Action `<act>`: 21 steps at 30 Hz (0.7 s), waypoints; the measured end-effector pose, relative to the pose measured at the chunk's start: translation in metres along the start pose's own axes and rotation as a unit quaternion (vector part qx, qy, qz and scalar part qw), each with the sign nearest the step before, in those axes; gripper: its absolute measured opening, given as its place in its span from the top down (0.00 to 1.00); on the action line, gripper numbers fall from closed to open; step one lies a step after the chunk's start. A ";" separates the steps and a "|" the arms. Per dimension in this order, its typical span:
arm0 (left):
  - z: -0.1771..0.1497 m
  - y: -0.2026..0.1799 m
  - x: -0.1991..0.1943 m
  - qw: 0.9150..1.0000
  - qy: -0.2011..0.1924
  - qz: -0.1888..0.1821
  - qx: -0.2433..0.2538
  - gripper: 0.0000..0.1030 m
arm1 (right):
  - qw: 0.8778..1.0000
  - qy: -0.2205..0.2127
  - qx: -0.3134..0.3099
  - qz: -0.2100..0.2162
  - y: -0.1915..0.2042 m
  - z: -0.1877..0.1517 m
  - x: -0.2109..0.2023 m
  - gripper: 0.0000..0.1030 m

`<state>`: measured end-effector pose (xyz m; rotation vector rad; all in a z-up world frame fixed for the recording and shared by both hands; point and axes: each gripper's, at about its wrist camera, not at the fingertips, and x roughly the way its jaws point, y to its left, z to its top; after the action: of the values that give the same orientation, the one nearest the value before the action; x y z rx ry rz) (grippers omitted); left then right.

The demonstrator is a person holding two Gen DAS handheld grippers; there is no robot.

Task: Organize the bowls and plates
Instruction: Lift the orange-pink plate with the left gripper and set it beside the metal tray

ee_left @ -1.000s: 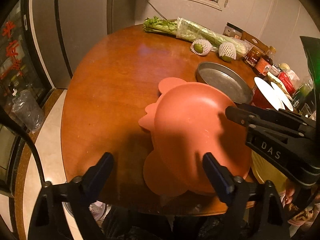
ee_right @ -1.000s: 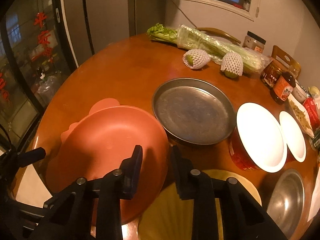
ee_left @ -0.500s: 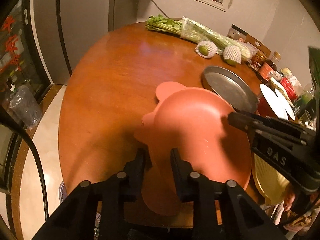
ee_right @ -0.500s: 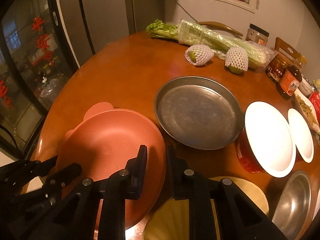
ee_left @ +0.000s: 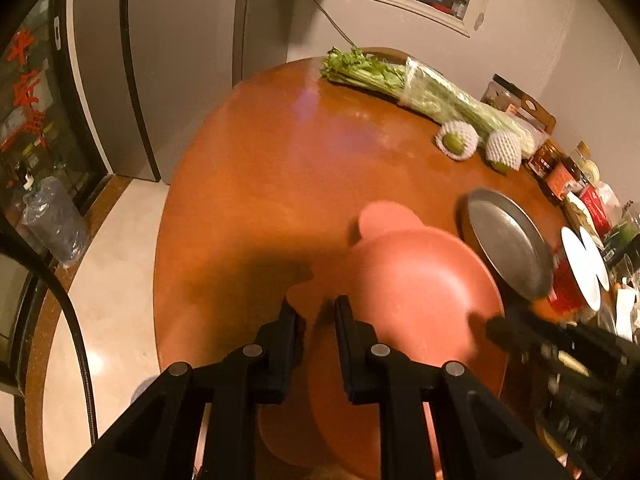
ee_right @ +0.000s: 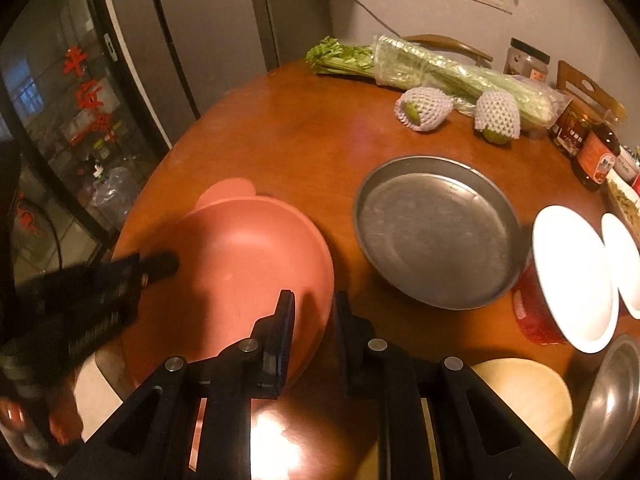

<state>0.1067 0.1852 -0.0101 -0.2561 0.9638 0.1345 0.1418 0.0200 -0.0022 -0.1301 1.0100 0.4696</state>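
At the near edge of the bench [ee_right: 304, 140], the left tongs [ee_left: 316, 312], whose jaws have just been closing from wide apart, are now pinching the near rim of the pink bowl [ee_left: 416, 292], while the right tongs [ee_right: 314, 308] are clamping its opposite rim, so both are gripping the bowl for relocation. Only the right-wrist view is showing, farther along, the steel pan [ee_right: 436, 232], white-lidded red bowl [ee_right: 568, 280] and steel bowl [ee_right: 612, 404] in full.

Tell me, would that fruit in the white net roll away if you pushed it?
Probably a little. The netted fruit looks round, so it could roll, but its foam net looks soft and bumpy and should slow it. It likely feels light and squashy outside.
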 end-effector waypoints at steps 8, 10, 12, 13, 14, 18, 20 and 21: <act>0.026 0.003 0.015 1.000 -0.005 0.002 0.011 0.78 | 1.000 0.002 0.018 0.014 0.007 0.003 0.003 0.81; 0.032 0.002 0.020 1.000 -0.004 0.001 0.013 0.77 | 1.000 0.004 0.021 0.020 0.007 0.003 0.004 0.81; 0.037 0.003 0.024 1.000 -0.005 0.002 0.014 0.77 | 0.999 0.006 0.022 0.029 0.008 0.002 0.004 0.81; 0.040 0.003 0.027 1.000 -0.005 0.001 0.015 0.77 | 0.999 0.008 0.022 0.034 0.010 0.002 0.005 0.81; 0.041 0.003 0.028 1.000 -0.004 -0.001 0.017 0.76 | 0.999 0.010 0.021 0.037 0.011 0.001 0.005 0.81; 0.045 0.002 0.036 1.000 0.003 -0.004 0.030 0.73 | 0.999 0.003 0.022 0.035 0.013 0.002 0.006 0.81; 0.046 0.001 0.040 0.999 0.006 -0.004 0.035 0.72 | 0.999 0.001 0.027 0.039 0.012 0.003 0.005 0.81; 0.046 0.000 0.040 0.999 0.003 -0.005 0.039 0.72 | 0.999 0.001 0.029 0.040 0.012 0.003 0.004 0.81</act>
<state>0.1654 0.1981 -0.0180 -0.1903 0.9720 0.0878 0.1411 0.0331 -0.0025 -0.0382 1.0324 0.5126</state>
